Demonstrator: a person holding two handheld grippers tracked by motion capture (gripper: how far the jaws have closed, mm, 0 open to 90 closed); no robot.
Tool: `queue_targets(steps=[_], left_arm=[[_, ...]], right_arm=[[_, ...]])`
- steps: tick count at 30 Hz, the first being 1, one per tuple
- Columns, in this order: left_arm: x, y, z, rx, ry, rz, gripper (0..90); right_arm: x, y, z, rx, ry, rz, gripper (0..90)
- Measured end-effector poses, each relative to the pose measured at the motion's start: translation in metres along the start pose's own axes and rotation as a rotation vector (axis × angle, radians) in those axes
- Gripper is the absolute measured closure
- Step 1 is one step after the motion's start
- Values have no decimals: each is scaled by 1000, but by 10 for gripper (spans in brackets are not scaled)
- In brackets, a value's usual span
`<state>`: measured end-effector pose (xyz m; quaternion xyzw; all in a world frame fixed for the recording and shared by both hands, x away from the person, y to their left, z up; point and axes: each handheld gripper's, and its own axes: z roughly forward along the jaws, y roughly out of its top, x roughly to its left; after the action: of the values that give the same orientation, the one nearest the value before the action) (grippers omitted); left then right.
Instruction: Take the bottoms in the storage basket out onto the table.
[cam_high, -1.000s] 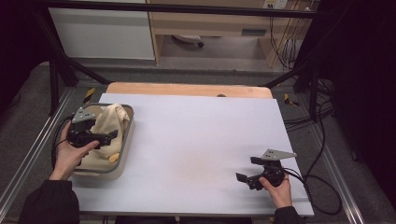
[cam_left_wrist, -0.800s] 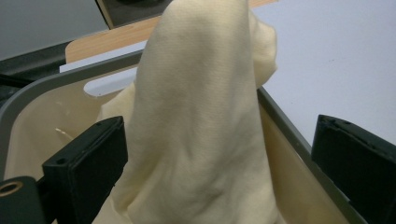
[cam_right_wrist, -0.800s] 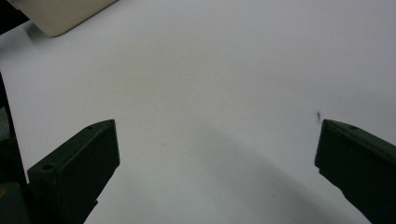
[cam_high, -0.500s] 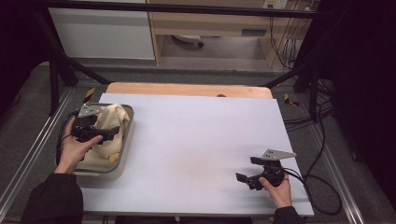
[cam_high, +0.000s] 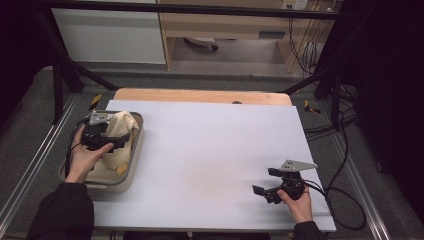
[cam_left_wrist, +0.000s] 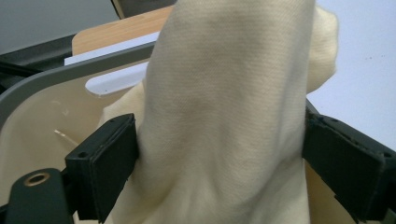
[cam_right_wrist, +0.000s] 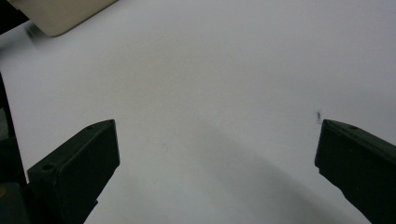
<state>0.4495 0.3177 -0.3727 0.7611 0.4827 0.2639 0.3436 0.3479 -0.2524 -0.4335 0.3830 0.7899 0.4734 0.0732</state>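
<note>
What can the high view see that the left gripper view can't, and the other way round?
The high view alone takes in the whole white table, the right hand-held gripper with its jaws open over bare table, and both of the person's hands. The left gripper view alone shows, up close, the left hand-held gripper with a black jaw pressed against each side of the cream cloth. Both show that cloth bunched up in the tray, with the tray's grey rim.

Two tools: left tool (cam_high: 119, 141) at 9 o'clock, right tool (cam_high: 261, 190) at 4 o'clock. One tray (cam_high: 131, 167), one cream cloth (cam_high: 122, 125) in it. One white counter (cam_high: 210, 150).
</note>
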Motion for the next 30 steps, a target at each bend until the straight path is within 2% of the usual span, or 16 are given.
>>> queue_targets(steps=[6,17,30], left_arm=[[-1,-1,7,7,11,7,104],[-1,-1,13,3,13,-14,150],[-2,-4,15,-6,14,-21,314]], right_arm=[[0,0,0,0,0,1,4],[0,0,1,1,0,2,4],[0,0,1,4,-1,3,4]])
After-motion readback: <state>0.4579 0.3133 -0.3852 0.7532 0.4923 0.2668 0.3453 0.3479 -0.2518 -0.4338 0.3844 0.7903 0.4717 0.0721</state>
